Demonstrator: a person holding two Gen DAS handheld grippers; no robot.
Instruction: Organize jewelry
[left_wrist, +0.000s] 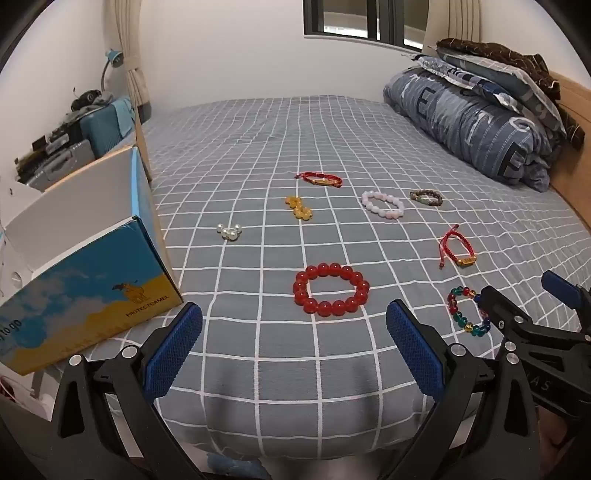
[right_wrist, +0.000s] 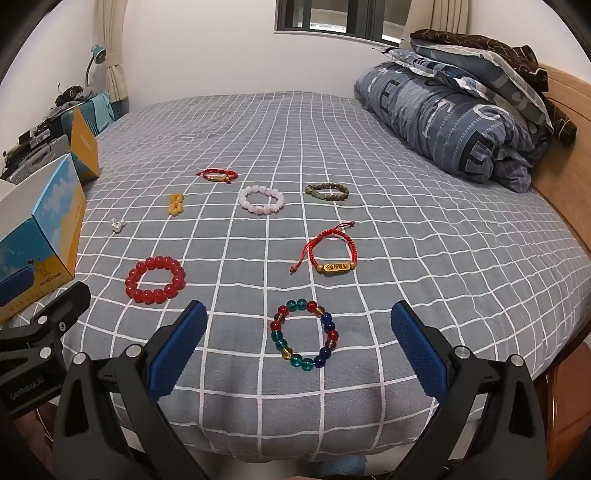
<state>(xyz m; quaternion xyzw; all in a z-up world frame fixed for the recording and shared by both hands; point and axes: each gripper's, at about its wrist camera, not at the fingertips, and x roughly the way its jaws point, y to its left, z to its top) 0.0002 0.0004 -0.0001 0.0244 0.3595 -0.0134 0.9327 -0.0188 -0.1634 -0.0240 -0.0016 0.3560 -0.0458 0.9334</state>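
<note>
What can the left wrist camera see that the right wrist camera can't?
Only the left view shows the inside white wall of the open box and the left gripper's own two blue fingers from behind.

Only the right view shows the letters on the gold charm of the near red cord bracelet, and the whole of the colourful bead bracelet, which the right gripper partly hides in the left view.

Both show the grey checked bed, the red bead bracelet, the pink one and the folded quilt. Both grippers are open.
</note>
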